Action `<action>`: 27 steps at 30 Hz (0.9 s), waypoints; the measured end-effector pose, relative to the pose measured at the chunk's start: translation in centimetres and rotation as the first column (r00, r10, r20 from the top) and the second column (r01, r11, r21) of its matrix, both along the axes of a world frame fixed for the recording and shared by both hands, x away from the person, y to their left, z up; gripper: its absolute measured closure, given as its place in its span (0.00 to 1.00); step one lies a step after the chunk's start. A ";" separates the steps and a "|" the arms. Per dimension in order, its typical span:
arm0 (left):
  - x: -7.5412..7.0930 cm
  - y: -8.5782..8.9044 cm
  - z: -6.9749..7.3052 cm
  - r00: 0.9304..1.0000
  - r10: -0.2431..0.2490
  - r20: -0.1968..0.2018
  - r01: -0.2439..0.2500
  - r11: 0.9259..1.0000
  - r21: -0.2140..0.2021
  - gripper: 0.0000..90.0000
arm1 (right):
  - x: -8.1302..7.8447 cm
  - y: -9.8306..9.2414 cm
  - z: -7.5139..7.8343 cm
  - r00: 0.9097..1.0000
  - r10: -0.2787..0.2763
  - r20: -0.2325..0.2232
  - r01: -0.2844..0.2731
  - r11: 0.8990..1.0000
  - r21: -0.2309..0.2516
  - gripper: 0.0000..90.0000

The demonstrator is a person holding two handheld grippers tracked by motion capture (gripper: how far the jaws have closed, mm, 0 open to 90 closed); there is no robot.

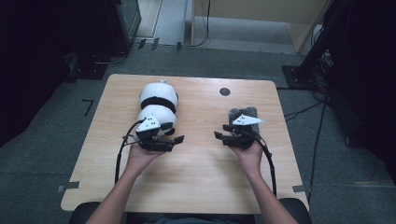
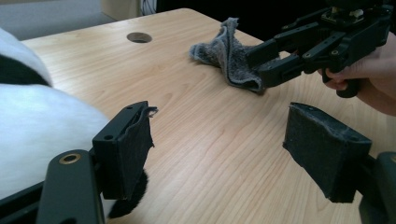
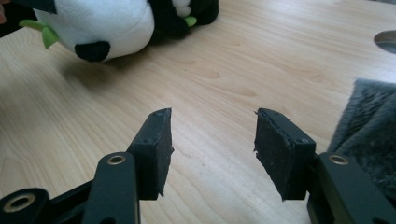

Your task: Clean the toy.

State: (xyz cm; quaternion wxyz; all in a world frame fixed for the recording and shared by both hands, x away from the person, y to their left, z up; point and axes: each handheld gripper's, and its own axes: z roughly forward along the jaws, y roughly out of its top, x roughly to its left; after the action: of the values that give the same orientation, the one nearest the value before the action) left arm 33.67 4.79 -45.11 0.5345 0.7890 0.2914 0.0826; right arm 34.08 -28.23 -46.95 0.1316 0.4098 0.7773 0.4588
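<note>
Both tools gape empty; left tool (image 1: 179,138) hides panda's (image 1: 159,100) lower half.

Looking down and forward from above the near edge of the wooden table (image 1: 196,172) in the high view, far enough to take in the whole top. Riding low and close over that table in the left gripper view, facing the grey cloth (image 2: 229,51) and the right gripper (image 2: 261,70); in the right gripper view, facing the plush panda (image 3: 98,23), cloth at the right. Sharing table, panda and cloth.
</note>
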 end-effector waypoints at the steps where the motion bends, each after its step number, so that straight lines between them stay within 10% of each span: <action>1: 0.0 -0.3 -0.2 1.000 -0.007 -0.001 0.007 1.000 0.007 0.25 | -0.1 0.1 -0.1 1.000 0.004 -0.002 -0.004 1.000 0.000 0.52; 13: -0.4 -3.5 -3.0 0.998 -0.033 -0.058 0.037 0.998 0.060 0.25 | -1.2 1.4 -1.5 1.000 0.022 0.010 -0.022 0.999 -0.026 0.49; 27: -0.3 -4.1 -6.0 0.997 -0.004 -0.080 0.021 0.977 0.212 0.25 | -1.1 2.9 -4.1 1.000 0.019 0.009 -0.018 0.990 -0.143 0.47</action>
State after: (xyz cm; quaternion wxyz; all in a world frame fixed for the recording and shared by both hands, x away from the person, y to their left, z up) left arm 33.32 0.64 -51.07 0.4358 0.8461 0.2968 0.0785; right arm 32.99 -25.31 -51.05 0.1604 0.3898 0.8112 0.4053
